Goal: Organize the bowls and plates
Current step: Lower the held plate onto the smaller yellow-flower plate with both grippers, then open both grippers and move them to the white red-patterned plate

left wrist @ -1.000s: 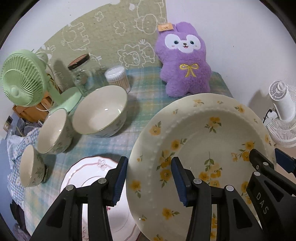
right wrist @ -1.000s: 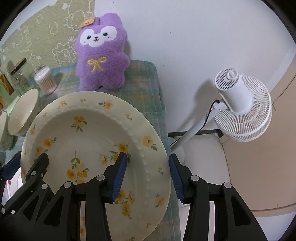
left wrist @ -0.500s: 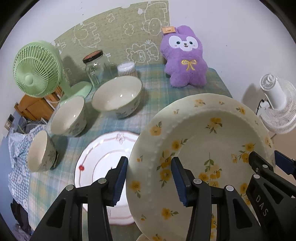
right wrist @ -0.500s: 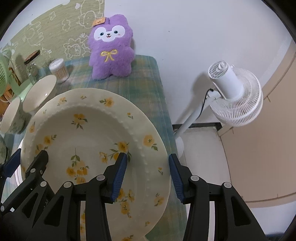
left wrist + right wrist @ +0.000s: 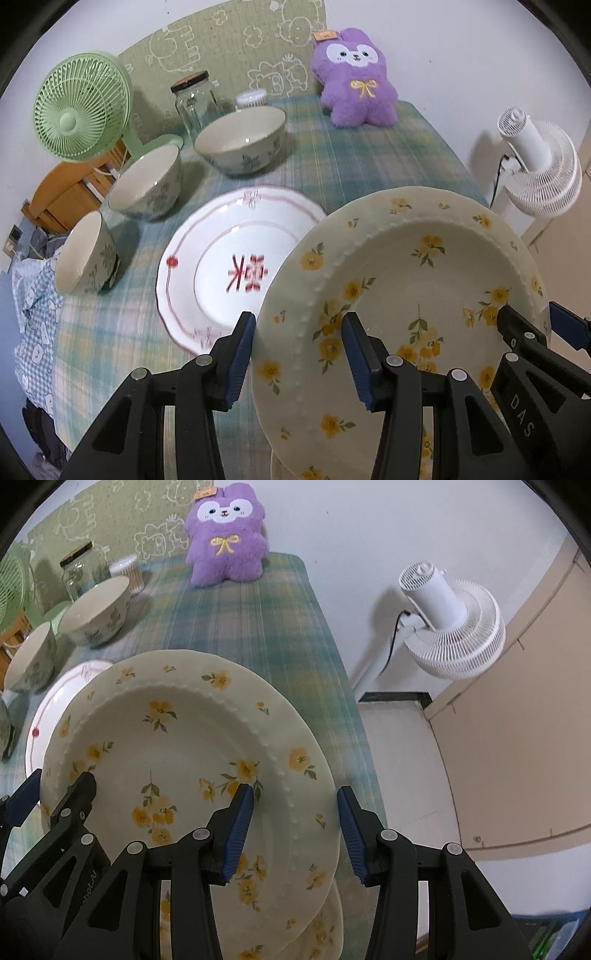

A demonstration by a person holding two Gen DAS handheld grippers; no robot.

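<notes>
Both grippers pinch the yellow-flower plate [image 5: 399, 280]: left gripper [image 5: 297, 350] at its nine o'clock rim, right gripper [image 5: 295, 827] at three o'clock. A red-patterned plate [image 5: 221, 258] lies on the table [image 5: 369, 155] at ten o'clock from it.

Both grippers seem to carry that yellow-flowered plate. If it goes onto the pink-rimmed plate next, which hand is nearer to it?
The left gripper: it holds the yellow-flowered plate on the side next to the pink-rimmed plate. The right gripper holds the far edge.

Left side blocked: three bowls [image 5: 242, 142] in a row, with the glass jar [image 5: 194, 99] and green fan [image 5: 81, 107] behind them. Back edge has the purple plush [image 5: 356, 83]. Open cloth strip on the table [image 5: 258, 627] between the bowls and its right edge; white plate [image 5: 229, 269] fills the centre.
</notes>
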